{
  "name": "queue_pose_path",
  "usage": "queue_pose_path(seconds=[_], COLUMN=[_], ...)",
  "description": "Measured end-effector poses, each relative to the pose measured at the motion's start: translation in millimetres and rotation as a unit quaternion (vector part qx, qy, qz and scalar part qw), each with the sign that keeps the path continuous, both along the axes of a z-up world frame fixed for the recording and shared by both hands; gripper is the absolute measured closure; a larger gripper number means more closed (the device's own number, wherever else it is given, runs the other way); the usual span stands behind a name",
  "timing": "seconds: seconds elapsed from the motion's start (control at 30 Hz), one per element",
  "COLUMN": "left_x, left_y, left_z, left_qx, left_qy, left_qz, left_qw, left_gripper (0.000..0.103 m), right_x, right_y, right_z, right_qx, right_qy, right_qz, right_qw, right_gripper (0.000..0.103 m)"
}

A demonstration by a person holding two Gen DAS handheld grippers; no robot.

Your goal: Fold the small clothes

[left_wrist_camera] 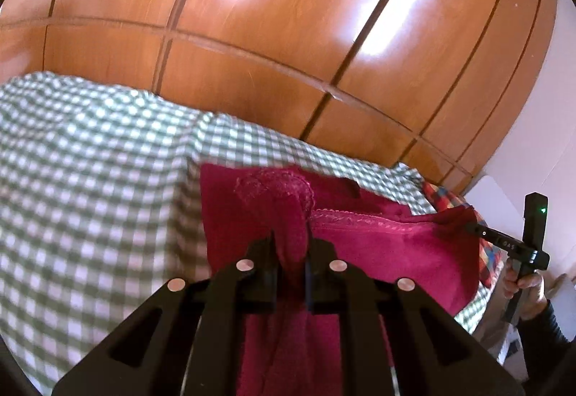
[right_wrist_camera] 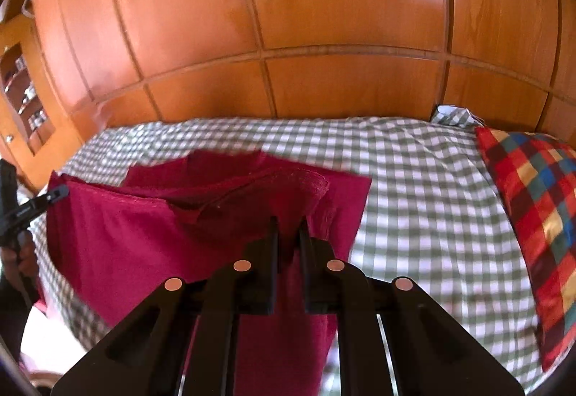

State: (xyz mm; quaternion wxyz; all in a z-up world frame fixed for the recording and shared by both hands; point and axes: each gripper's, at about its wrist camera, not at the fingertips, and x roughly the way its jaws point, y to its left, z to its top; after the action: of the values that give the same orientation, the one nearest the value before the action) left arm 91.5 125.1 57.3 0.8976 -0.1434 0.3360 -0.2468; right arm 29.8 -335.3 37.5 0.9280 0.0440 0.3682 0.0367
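Note:
A dark red garment (left_wrist_camera: 396, 252) with a lace-trimmed edge is held up between both grippers above a green-and-white checked bed (left_wrist_camera: 90, 180). My left gripper (left_wrist_camera: 291, 241) is shut on a bunched corner of the garment. The right gripper (left_wrist_camera: 468, 226) shows at the right of the left wrist view, pinching the other corner. In the right wrist view my right gripper (right_wrist_camera: 289, 230) is shut on the garment (right_wrist_camera: 126, 234), and the left gripper (right_wrist_camera: 59, 193) shows at far left, clamped on the far corner. The cloth sags between them over the checked bed (right_wrist_camera: 414, 198).
A glossy wooden wardrobe (left_wrist_camera: 288, 36) stands behind the bed. A red, blue and yellow checked pillow (right_wrist_camera: 532, 216) lies at the right of the bed. A wooden shelf unit (right_wrist_camera: 21, 100) stands at far left. The person's hand (left_wrist_camera: 522, 284) holds the right gripper.

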Motion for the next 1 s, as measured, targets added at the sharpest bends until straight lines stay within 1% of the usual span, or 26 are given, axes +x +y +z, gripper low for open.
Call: queue_pose_path(seconds=[0.17,0.27,0.33,0.4,0.47,0.5,0.57,0.6,0.63,0.67,0.73,0.8,0.83,0.9,0.93,0.97,1.0], left_x=[53.1,89.5,108.9,129.1,144.5,154.5,166.1,168.6,171.2,171.6,168.8,164.0,157.2,144.1,135.1,125.5,116.5], left_y=[-14.0,-26.2,-31.1,-38.2,-43.8,-47.9,-54.0,-56.1,-59.4,-61.5,-58.5,-53.4,-49.0,-41.9,-36.8,-31.6,-26.2], left_z=[1.8,-4.7,-10.4,-20.1,-32.2,-43.1,-63.7,-71.2,-81.1,-87.2,-88.3,-82.6,-76.4,-68.5,-65.0,-62.3,-61.9], left_qx=[0.03,0.051,0.059,0.073,0.081,0.097,0.114,0.129,0.146,0.15,0.14,0.128,0.121,0.12,0.116,0.11,0.102], left_qy=[0.003,0.016,0.026,0.038,0.057,0.07,0.097,0.104,0.113,0.119,0.12,0.12,0.115,0.104,0.1,0.098,0.098], left_qz=[0.021,0.035,0.043,0.055,0.061,0.072,0.073,0.077,0.081,0.08,0.082,0.085,0.09,0.093,0.088,0.085,0.083], left_qw=[0.9993,0.9979,0.997,0.9951,0.9932,0.9902,0.986,0.9832,0.9794,0.9783,0.9794,0.9807,0.9818,0.983,0.9843,0.9854,0.9865], left_gripper=[0.094,0.094,0.094,0.094,0.094,0.093,0.091,0.082,0.08,0.078,0.076,0.071,0.071,0.063,0.063,0.061,0.056], right_x=[56.4,88.0,107.2,125.8,138.5,143.9,149.2,149.9,150.0,149.2,146.9,141.8,135.8,120.1,110.0,98.7,85.0], right_y=[-4.7,-5.5,-5.8,-8.8,-14.7,-17.1,-21.0,-21.6,-21.1,-21.1,-23.8,-27.1,-29.0,-35.0,-37.8,-40.5,-45.3], right_z=[-4.8,-10.5,-18.8,-33.4,-51.5,-62.8,-82.2,-90.5,-94.5,-96.6,-94.7,-88.5,-83.8,-74.6,-71.0,-68.2,-65.8], right_qx=[-0.005,-0.012,-0.021,-0.029,-0.024,-0.026,-0.024,-0.025,-0.023,-0.019,-0.005,0.008,0.014,0.035,0.051,0.069,0.09], right_qy=[0.008,0.014,0.023,0.042,0.067,0.08,0.104,0.11,0.111,0.11,0.109,0.107,0.102,0.092,0.088,0.085,0.083], right_qz=[-0.029,-0.044,-0.054,-0.068,-0.079,-0.086,-0.092,-0.092,-0.09,-0.088,-0.088,-0.084,-0.08,-0.073,-0.07,-0.066,-0.06], right_qw=[1.0,0.999,0.998,0.996,0.994,0.993,0.99,0.989,0.989,0.99,0.99,0.991,0.991,0.992,0.992,0.992,0.991], right_gripper=[0.094,0.094,0.094,0.098,0.098,0.098,0.098,0.098,0.098,0.098,0.097,0.096,0.096,0.096,0.096,0.091,0.066])
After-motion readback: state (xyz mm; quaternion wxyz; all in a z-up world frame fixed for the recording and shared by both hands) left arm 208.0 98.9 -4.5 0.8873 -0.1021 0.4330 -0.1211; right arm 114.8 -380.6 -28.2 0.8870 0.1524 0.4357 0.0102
